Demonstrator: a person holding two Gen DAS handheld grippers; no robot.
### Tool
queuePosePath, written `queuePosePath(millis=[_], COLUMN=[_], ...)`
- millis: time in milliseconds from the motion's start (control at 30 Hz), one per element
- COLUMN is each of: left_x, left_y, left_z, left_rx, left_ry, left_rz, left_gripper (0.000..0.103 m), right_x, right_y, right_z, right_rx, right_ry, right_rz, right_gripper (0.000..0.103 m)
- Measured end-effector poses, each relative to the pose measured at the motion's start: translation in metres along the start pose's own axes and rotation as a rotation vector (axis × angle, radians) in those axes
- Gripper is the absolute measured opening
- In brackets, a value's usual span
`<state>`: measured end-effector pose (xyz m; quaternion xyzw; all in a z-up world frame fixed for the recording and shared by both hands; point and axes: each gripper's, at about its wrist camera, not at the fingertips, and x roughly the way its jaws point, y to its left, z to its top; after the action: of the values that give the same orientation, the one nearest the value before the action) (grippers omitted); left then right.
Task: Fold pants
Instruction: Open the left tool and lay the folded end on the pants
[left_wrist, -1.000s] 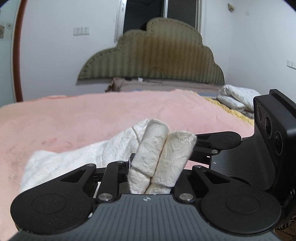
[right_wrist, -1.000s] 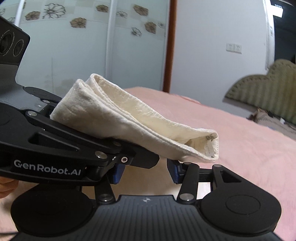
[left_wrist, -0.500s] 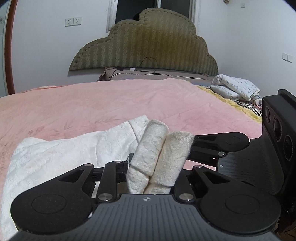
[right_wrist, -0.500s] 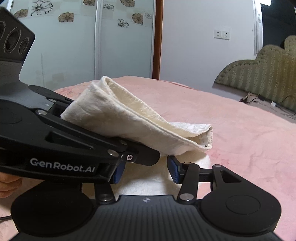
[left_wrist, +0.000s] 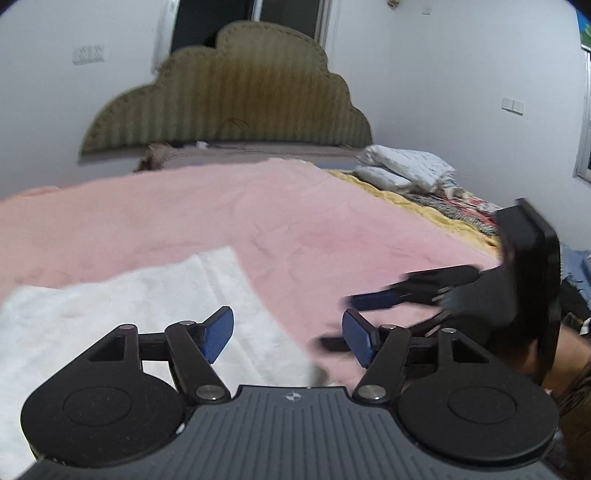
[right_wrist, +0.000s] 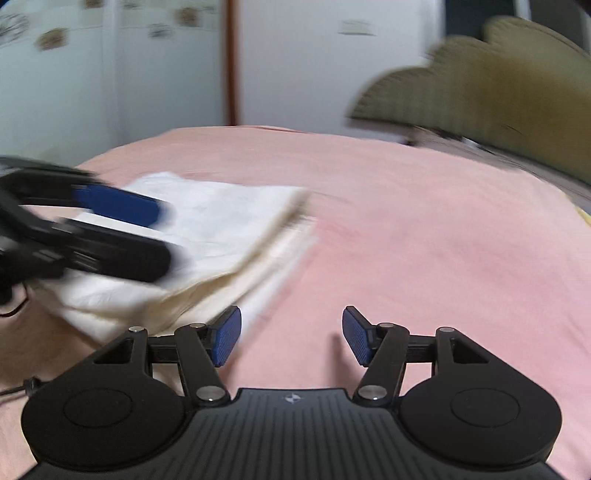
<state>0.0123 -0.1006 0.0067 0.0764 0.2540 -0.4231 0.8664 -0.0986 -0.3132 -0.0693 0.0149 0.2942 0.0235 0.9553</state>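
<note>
Pants (left_wrist: 122, 314) flat on blanket (left_wrist: 295, 229) — both jaws opening, empty, cloth below-left.

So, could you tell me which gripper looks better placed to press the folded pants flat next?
Probably the left gripper: it hangs over the white pants, while the right gripper sits beside them over bare pink blanket.

The pants (right_wrist: 221, 221) are white cloth with a faint woven texture, folded in soft layers. The blanket (left_wrist: 258, 214) under them is pink, matt and fleecy. The left gripper (left_wrist: 288, 332) and right gripper (right_wrist: 291, 332) are matt black plastic with ribbed bodies, shiny metal pins and blue dimpled rubber pads (left_wrist: 219, 334). The headboard (left_wrist: 229, 99) is olive, ribbed, stitched upholstery.
</note>
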Motion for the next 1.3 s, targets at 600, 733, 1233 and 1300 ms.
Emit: queuePosePath(millis=[600, 733, 1233, 1300], left_x=[-0.013, -0.022, -0.045, -0.041], left_y=[0.045, 0.071, 0.232, 0.234], left_z=[-0.036, -0.028, -0.049, -0.050], left_rx=[0.100, 0.022, -0.616, -0.621], left_ry=[0.136, 0.091, 0.157, 0.154], left_rz=[0.252, 0.308, 0.195, 0.167], left_gripper=[0.072, 0.073, 0.076, 0.077], right_x=[0.038, 0.033, 0.047, 0.051], right_y=[0.096, 0.082, 0.019, 0.021], right_z=[0.030, 0.034, 0.014, 0.013], right_rx=[-0.236, -0.142, 0.319, 0.322], right_ry=[-0.015, -0.035, 0.025, 0.035], right_rz=[-0.159, -0.159, 0.152, 0.175], right_gripper=[0.079, 0.079, 0.079, 0.079])
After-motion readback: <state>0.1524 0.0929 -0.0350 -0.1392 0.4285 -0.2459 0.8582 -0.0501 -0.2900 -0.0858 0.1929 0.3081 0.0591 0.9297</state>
